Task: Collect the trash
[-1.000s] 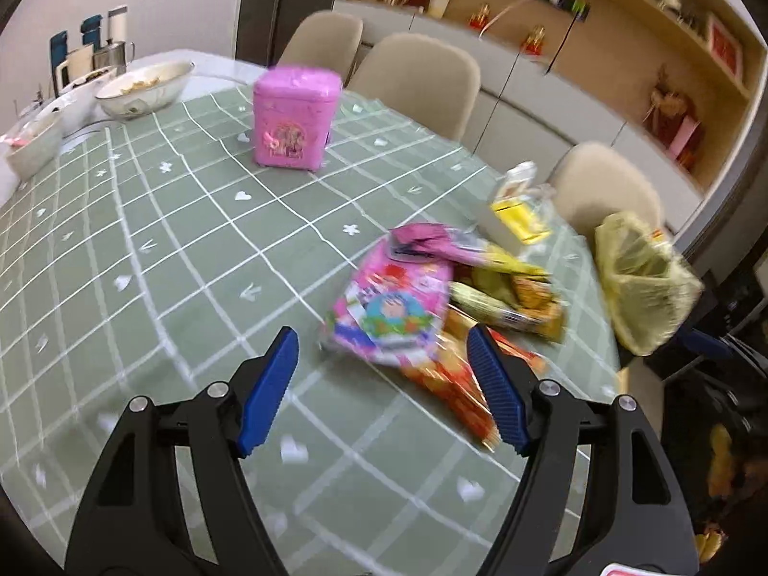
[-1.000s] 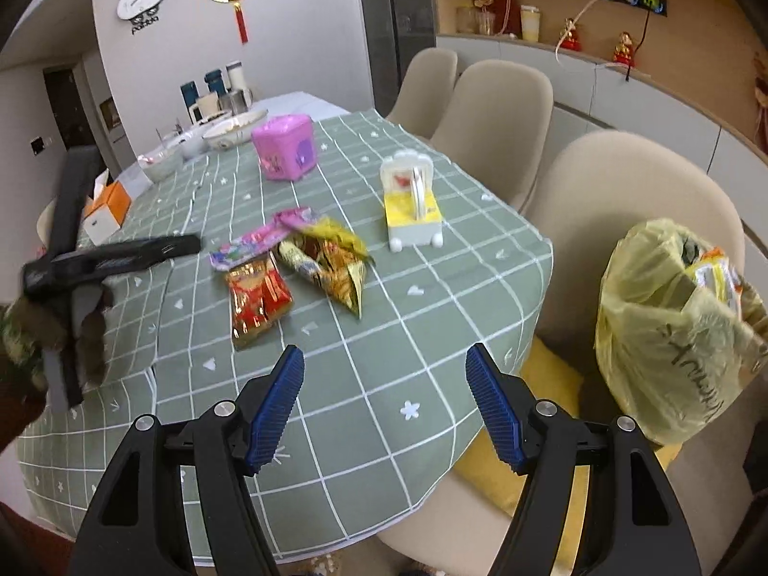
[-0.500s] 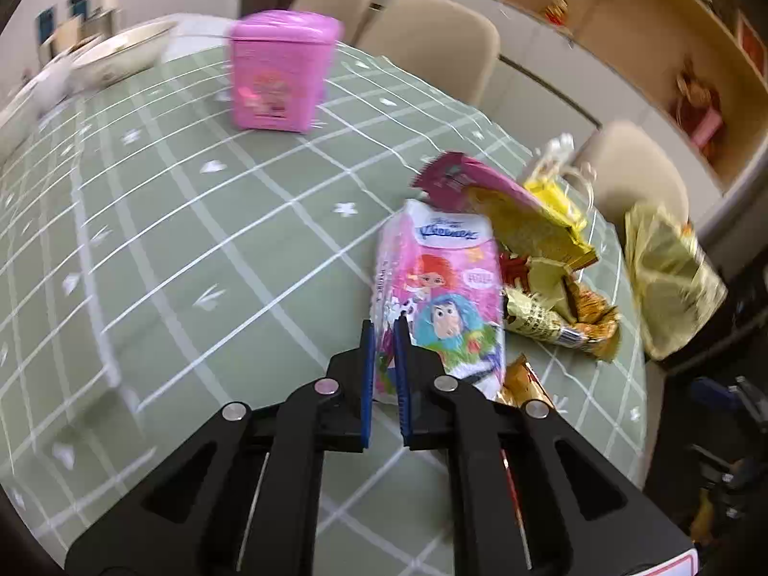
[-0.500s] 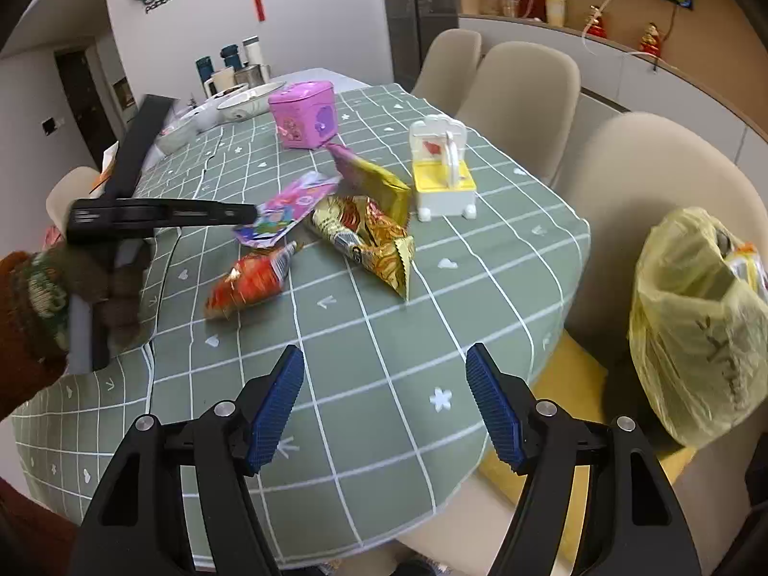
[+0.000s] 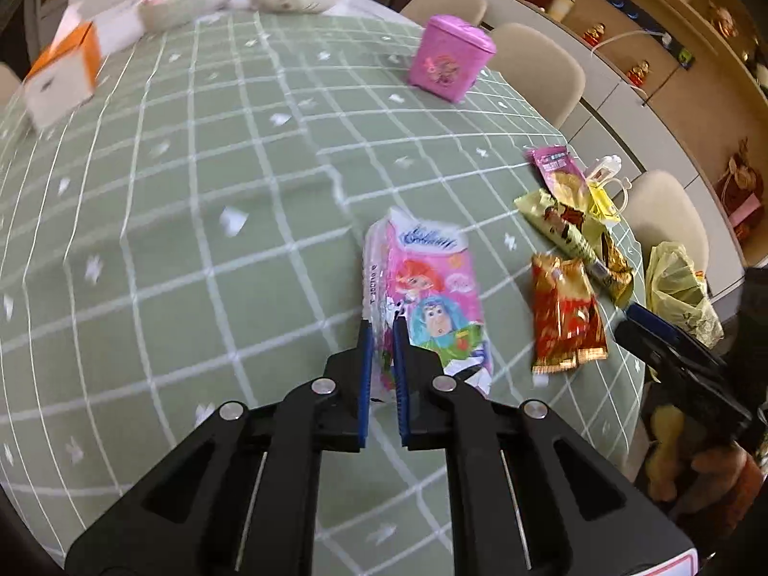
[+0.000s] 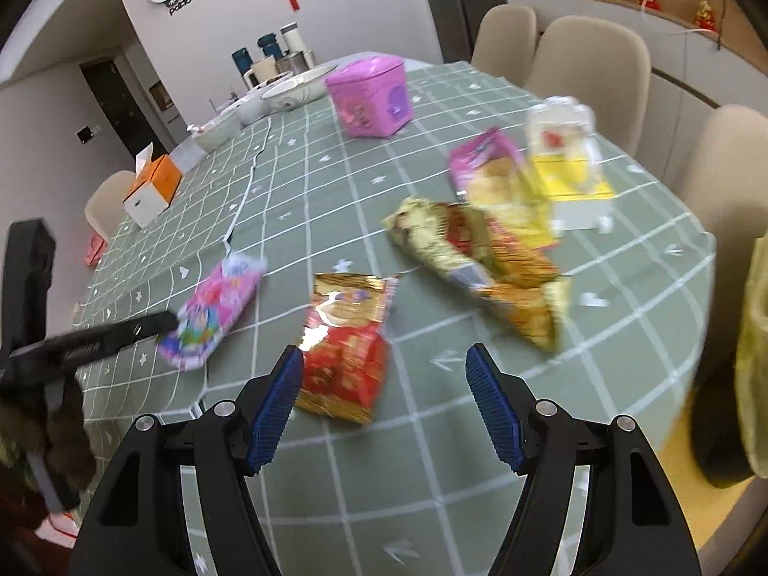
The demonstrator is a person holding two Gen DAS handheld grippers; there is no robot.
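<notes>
So far little is cleared: the pink wrapper (image 5: 427, 307), red wrapper (image 6: 343, 350) and gold wrappers (image 6: 480, 259) lie on the table (image 5: 201, 221), the yellow bag (image 5: 681, 288) beyond its edge. Left gripper (image 5: 381, 355) has just closed, pinching the pink wrapper's near edge; right gripper (image 6: 384, 408) gapes wide, empty, above the red one.

Yellow bag (image 6: 756, 360) cut off by the frame edge, blurred.
</notes>
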